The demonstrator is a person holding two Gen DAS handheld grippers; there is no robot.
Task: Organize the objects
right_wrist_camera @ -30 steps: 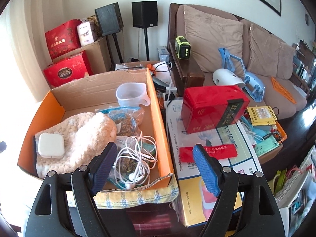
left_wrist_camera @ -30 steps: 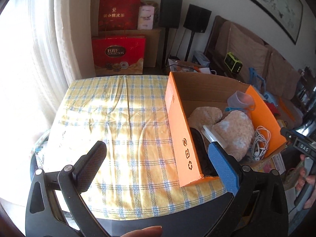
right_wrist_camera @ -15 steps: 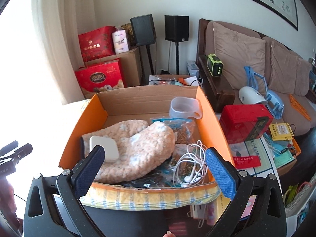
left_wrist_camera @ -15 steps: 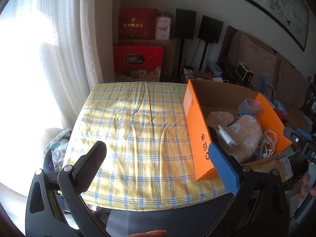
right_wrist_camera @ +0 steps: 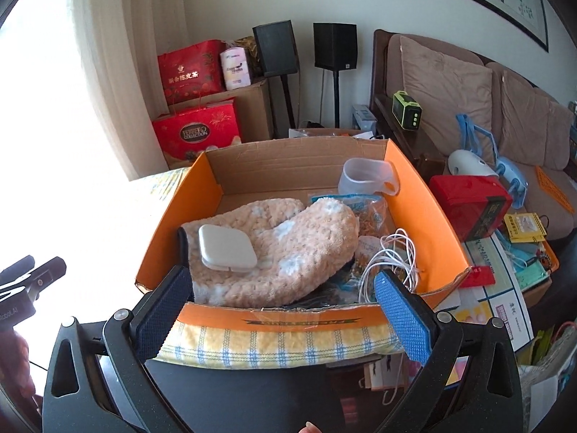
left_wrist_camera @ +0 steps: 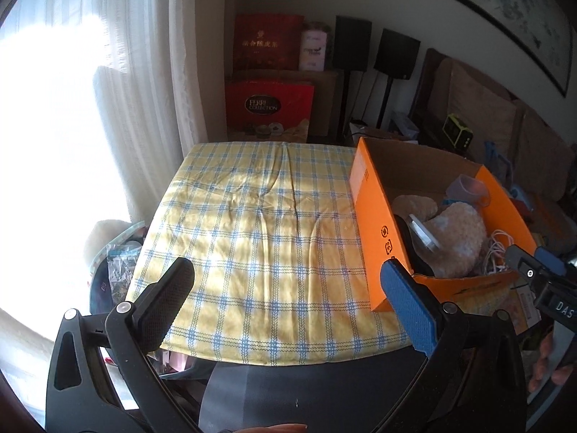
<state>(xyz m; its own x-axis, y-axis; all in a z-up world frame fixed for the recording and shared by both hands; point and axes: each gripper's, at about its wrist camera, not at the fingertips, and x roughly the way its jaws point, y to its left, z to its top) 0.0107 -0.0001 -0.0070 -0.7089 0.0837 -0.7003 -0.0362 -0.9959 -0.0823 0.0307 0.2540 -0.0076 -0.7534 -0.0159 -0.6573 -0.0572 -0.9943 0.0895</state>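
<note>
Both empty and spread wide, left gripper (left_wrist_camera: 286, 310) over yellow-checked tabletop (left_wrist_camera: 252, 231), right gripper (right_wrist_camera: 277, 312) facing orange cardboard box (right_wrist_camera: 418, 216); inside, white rounded-square plastic case (right_wrist_camera: 227, 249) on fluffy peach fabric (right_wrist_camera: 299, 249): probably light, rigid, slick, so pinch opposite edges.

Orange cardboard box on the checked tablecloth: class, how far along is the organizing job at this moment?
Nothing looks sorted yet. The orange cardboard box holds the fuzzy slipper, white case, earphone cable and measuring cup. Nothing is in hand: left tool and right tool are open and empty. The tablecloth beside the box is bare, so everything remains.
</note>
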